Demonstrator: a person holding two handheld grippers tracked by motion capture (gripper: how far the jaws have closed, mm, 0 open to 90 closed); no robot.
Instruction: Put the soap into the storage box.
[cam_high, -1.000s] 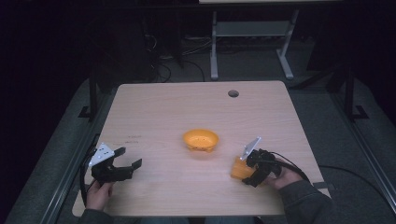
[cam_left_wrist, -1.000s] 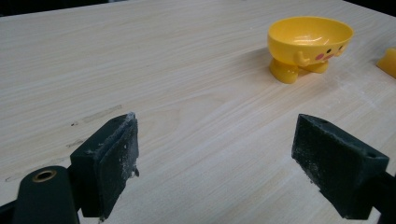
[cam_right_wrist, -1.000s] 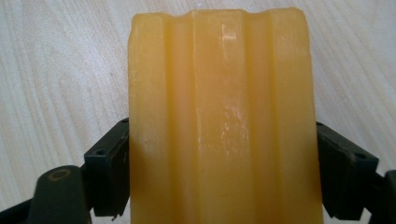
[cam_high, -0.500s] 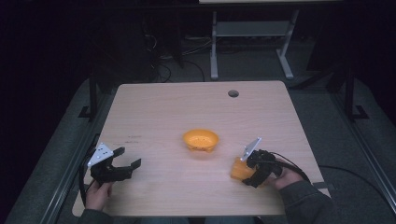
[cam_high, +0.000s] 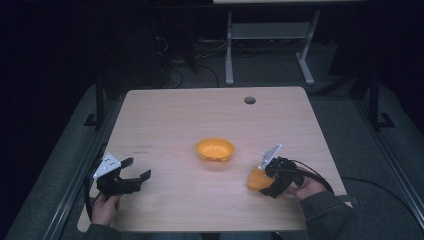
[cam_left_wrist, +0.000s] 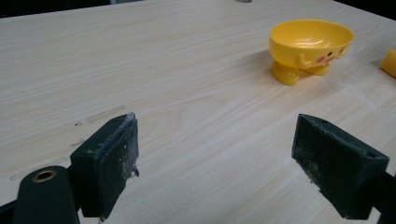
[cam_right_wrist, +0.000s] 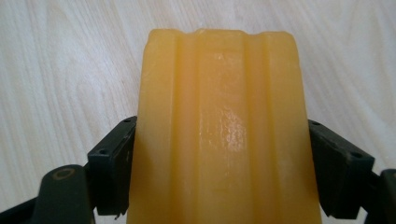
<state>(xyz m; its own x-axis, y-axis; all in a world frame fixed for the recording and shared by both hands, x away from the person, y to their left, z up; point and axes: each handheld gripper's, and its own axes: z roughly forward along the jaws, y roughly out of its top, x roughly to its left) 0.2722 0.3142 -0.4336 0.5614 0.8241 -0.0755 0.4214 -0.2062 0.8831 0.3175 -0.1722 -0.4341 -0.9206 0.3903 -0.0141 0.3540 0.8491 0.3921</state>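
Right gripper (cam_high: 268, 182) clamps the orange block (cam_right_wrist: 222, 135); left gripper (cam_high: 136, 170) idle.
Block sits between both pads at the table's (cam_high: 170, 115) near right edge, near the yellow bowl (cam_high: 215, 149). Left jaws spread wide, holding nothing.

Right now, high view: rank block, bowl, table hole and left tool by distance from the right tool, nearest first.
1. Block, between the jaws of the right tool.
2. Bowl, mid-table, to its left.
3. Hole, far edge. Distance close to the bowl's, ranking uncertain.
4. Left tool, near left edge.
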